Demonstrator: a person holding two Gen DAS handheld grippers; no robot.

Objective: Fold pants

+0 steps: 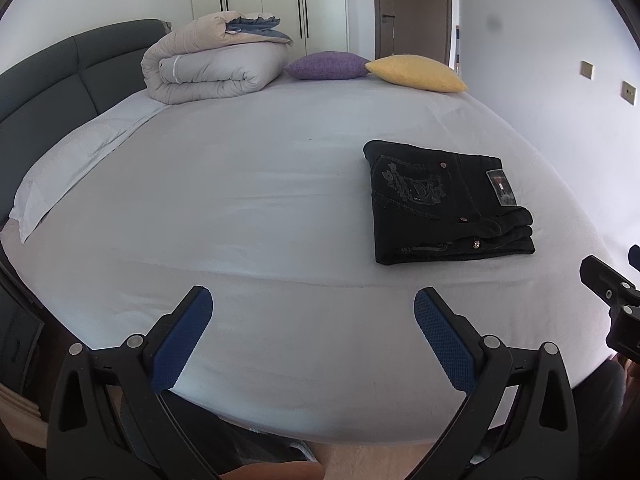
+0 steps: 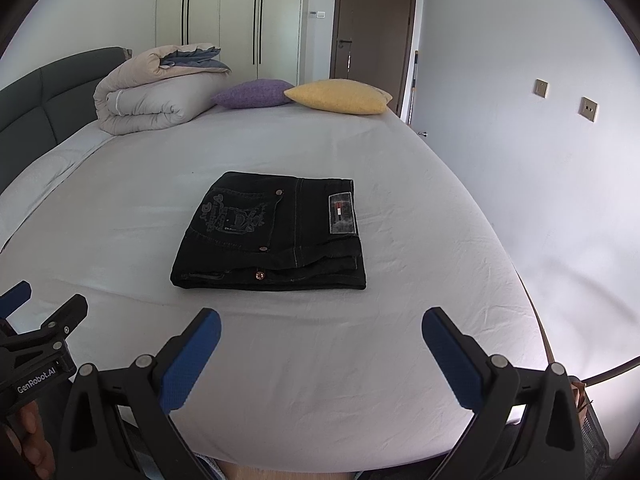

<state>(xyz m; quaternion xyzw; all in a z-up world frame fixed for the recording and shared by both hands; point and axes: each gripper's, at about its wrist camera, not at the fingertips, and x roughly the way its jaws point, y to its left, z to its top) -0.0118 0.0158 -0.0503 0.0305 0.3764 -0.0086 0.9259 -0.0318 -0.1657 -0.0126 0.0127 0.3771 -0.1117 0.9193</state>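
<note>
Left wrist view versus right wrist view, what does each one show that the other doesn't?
Only the left wrist view shows the right gripper from the side, at the frame's edge. Only the right wrist view shows the left gripper with a hand gripping it. Both show the folded black pants on the white sheet, the rolled duvet, the purple cushion, the yellow cushion, and open blue-padded fingers in front.

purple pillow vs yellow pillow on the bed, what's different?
The purple pillow sits nearer the rolled duvet; the yellow pillow lies toward the door-side edge of the bed. In the right wrist view the yellow pillow's corner overlaps in front of the purple pillow, and the yellow one looks larger. Colour differs: purple against yellow. Both lie flat at the far end of the bed, well away from the folded pants.
</note>
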